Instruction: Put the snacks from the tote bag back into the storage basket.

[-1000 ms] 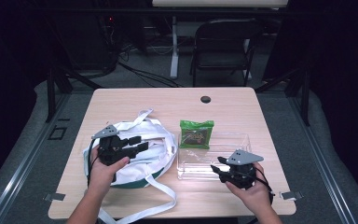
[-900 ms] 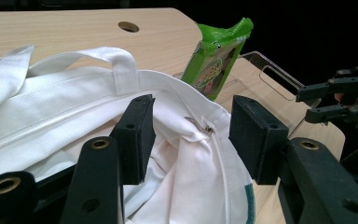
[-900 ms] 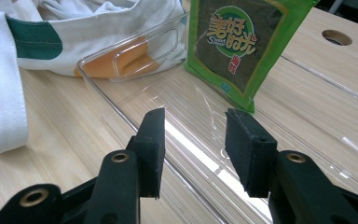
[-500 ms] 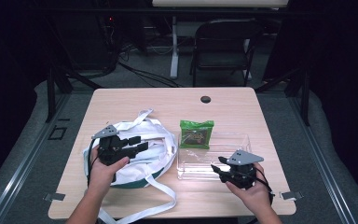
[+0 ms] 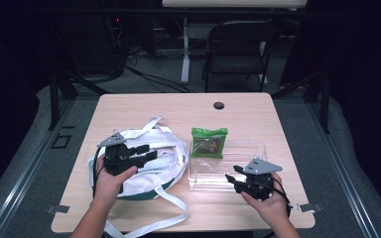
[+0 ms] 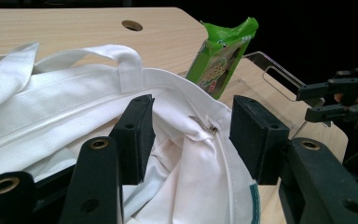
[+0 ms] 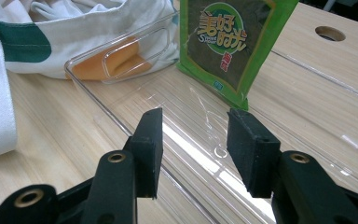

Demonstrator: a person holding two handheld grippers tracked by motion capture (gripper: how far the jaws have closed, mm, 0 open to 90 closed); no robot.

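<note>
White bag (image 6: pixel 65 116) lies between the spread jaws of the left gripper (image 6: pixel 191 135); right gripper (image 7: pixel 193 140) has just been opening over the clear bin (image 7: pixel 307 135)

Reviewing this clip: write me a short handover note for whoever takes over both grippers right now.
Left gripper: open, jaws over the mouth of the white tote bag, a fold of cloth and the zipper pull between them, not pinched.
Right gripper: open and holding nothing; its jaws have just been opening, at the near wall of the clear plastic bin.
Green snack packet: stands leaning at the bin's far left corner, next to the bag.
Done: bag lies on the table with its mouth open.
Left, as it looks: pick up the packet and put it in the bag, probably while the left gripper holds the mouth open.
</note>
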